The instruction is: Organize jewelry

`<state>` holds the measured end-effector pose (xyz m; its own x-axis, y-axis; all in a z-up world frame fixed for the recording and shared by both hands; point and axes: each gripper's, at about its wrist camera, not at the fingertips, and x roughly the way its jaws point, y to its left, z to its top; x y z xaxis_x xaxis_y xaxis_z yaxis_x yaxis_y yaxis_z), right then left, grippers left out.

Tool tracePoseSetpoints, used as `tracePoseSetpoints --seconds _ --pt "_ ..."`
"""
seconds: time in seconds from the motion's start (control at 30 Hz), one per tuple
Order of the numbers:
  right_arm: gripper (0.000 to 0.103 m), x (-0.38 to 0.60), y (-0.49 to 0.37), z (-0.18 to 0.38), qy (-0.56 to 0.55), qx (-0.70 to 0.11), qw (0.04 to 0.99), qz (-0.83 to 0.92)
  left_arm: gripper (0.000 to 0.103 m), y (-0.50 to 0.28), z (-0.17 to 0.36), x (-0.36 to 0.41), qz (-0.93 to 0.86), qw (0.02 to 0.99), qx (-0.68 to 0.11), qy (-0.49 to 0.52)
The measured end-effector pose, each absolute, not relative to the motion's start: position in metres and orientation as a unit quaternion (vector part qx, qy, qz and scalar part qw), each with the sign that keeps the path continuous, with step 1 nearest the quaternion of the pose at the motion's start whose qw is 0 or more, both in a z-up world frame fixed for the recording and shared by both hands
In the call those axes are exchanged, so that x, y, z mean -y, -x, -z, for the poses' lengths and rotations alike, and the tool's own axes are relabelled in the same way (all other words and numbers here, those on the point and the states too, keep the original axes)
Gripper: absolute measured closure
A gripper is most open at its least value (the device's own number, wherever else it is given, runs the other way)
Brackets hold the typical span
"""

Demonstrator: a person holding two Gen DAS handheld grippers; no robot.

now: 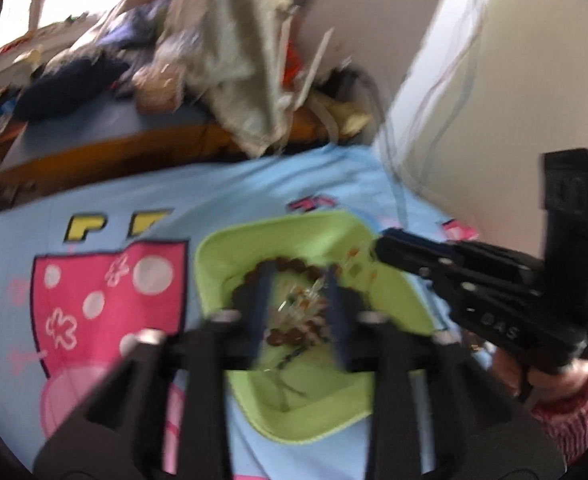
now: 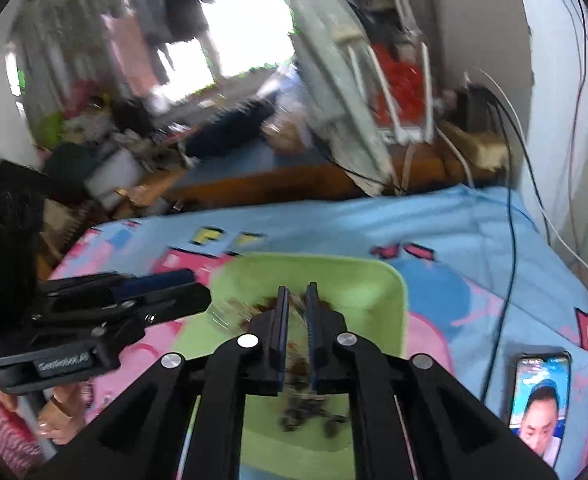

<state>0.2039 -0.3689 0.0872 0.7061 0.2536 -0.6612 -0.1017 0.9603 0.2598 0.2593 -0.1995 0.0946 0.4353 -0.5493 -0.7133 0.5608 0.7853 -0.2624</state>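
Observation:
A green tray (image 1: pixel 254 244) lies on a blue cartoon bedsheet and holds a pile of jewelry: a brown bead bracelet (image 1: pixel 290 266) and clear and orange trinkets (image 1: pixel 302 308). My left gripper (image 1: pixel 298 284) hovers over the pile with its jaws apart and nothing clearly between them. My right gripper shows in the left wrist view (image 1: pixel 382 248) at the tray's right rim. In the right wrist view the right gripper (image 2: pixel 297 300) is over the same tray (image 2: pixel 374 280) with its jaws close together, a narrow gap between them; blurred beads (image 2: pixel 306 408) lie below. The left gripper (image 2: pixel 202 288) reaches in from the left.
A phone (image 2: pixel 540 400) with a lit screen lies on the sheet right of the tray. Cables (image 2: pixel 510 260) run across the sheet by the wall at right. A cluttered wooden ledge (image 1: pixel 114 152) with clothes borders the far edge of the bed.

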Motion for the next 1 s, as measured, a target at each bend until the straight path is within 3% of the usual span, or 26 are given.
tracePoseSetpoints --seconds 0.2,0.33,0.73,1.0 --pt "0.103 0.356 -0.175 -0.107 -0.108 -0.333 0.927 -0.133 0.070 -0.241 -0.125 0.155 0.337 0.865 -0.370 0.010" --pt "0.102 0.325 -0.144 -0.109 -0.110 -0.313 0.920 -0.210 0.070 -0.205 -0.138 0.083 0.334 0.883 -0.329 0.023" --pt "0.102 0.188 -0.109 -0.035 -0.022 -0.403 0.855 -0.325 0.070 -0.111 -0.062 -0.097 0.222 0.902 -0.359 0.090" --pt "0.102 0.194 -0.114 -0.025 -0.023 -0.400 0.881 -0.253 0.070 -0.076 -0.055 -0.043 0.294 0.890 -0.348 0.016"
